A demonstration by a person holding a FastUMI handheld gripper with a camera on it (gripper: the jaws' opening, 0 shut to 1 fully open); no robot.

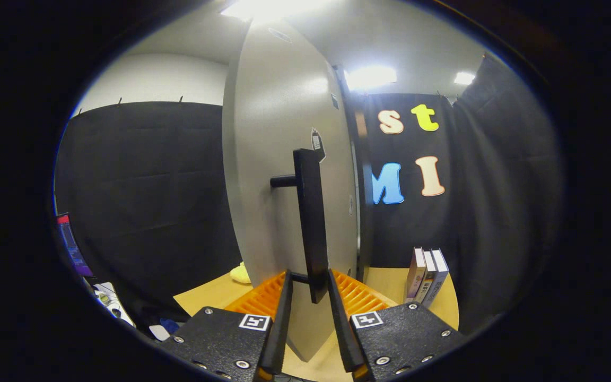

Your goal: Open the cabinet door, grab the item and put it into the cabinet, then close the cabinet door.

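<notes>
The gripper (310,284) is being held partly open, its fingers flanking the lower end of the black handle (311,223) on the grey cabinet door (279,159). Three upright books (426,276) are being seen right of that door, on the table (385,284).

I'm working in a staged recording booth: black cloth walls (146,185), office ceiling lights (372,77), a wooden desk (390,284) holding books (426,276).

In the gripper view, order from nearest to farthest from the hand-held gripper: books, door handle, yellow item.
1. Door handle: between the fingers of the hand-held gripper.
2. Yellow item: beyond the door, left.
3. Books: upright, far right; close to 2, uncertain.
</notes>
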